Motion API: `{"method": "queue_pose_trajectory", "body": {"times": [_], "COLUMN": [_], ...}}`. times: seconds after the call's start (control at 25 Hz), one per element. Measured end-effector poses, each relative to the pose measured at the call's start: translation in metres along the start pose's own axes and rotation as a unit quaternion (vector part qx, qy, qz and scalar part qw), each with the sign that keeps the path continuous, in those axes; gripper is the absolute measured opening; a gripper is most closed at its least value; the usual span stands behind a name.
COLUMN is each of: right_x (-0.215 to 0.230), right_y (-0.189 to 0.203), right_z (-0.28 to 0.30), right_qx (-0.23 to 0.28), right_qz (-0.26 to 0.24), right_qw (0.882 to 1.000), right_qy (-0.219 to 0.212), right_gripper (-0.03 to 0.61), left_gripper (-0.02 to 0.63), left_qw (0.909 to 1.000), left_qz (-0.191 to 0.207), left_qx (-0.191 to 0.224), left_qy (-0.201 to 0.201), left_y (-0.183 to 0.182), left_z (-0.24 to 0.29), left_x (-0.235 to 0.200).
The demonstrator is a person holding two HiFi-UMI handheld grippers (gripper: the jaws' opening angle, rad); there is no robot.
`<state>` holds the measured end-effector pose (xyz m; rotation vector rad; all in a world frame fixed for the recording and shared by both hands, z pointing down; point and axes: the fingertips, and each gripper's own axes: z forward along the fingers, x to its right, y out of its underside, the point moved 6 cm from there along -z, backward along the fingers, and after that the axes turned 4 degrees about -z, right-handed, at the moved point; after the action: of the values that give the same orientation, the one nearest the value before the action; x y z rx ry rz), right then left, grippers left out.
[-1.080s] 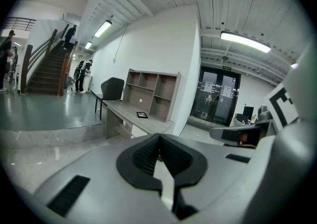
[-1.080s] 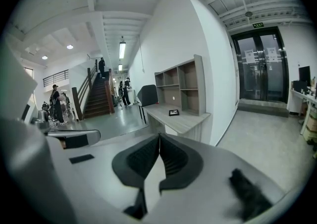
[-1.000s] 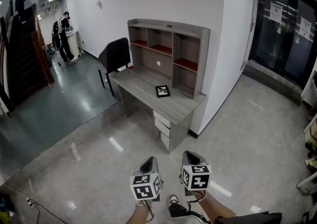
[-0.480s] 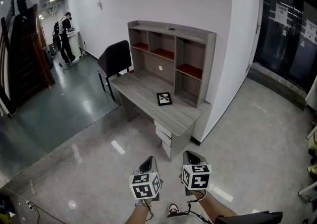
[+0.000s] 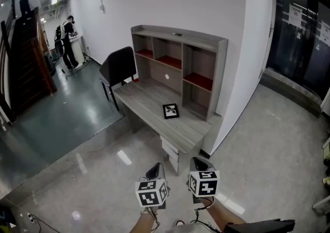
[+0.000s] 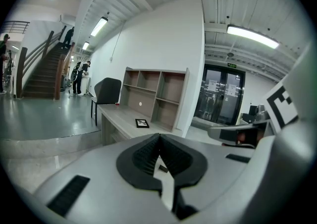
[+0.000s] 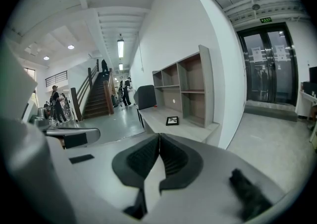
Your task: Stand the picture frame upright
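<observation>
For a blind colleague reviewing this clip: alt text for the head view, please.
A black picture frame lies flat on a grey shelved desk against a white wall. The left gripper and right gripper are held side by side, well short of it.

Head view looks steeply down; both gripper views face the distant desk [image 5: 144, 98].

No lettering can be read anywhere. A small green sign [image 7: 267, 20] hangs just above the glass doors [image 7: 270, 64], its characters too small to make out. White paper notices [image 5: 296, 14] are stuck on those doors, their print illegible. The cubes [image 5: 151, 193] on the left gripper [image 6: 159, 138] and right gripper [image 7: 159, 138] carry black-and-white square markers, patterns rather than text.
</observation>
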<state>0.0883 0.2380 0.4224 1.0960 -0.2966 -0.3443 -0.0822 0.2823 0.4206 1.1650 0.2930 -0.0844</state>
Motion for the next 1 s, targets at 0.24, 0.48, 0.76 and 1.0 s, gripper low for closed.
{"method": "queue_pose_trajectory", "body": {"times": [0.24, 0.48, 0.76, 1.0], "right_x": [0.019, 0.041, 0.051, 0.052], "right_y": [-0.008, -0.015, -0.013, -0.008], "right_z": [0.028, 0.046, 0.057, 0.063], "right_qx": [0.0, -0.002, -0.007, -0.017], "right_qz": [-0.003, -0.003, 0.005, 0.014], "right_qw": [1.0, 1.0, 1.0, 1.0], "right_qy": [-0.003, -0.004, -0.013, -0.02], "right_gripper": [0.032, 0.032, 0.031, 0.032], "left_gripper": [0.012, 0.012, 0.012, 0.012], "left_qw": [1.0, 0.9999, 0.9998, 0.9994], "left_qz": [-0.005, -0.005, -0.005, -0.005], "left_qx": [-0.001, 0.001, -0.007, -0.019], "left_qy": [-0.007, -0.009, -0.019, -0.028], "left_y": [-0.005, -0.014, -0.01, -0.009], "left_z": [0.034, 0.062, 0.071, 0.075], "left_x": [-0.002, 0.004, 0.006, 0.002]}}
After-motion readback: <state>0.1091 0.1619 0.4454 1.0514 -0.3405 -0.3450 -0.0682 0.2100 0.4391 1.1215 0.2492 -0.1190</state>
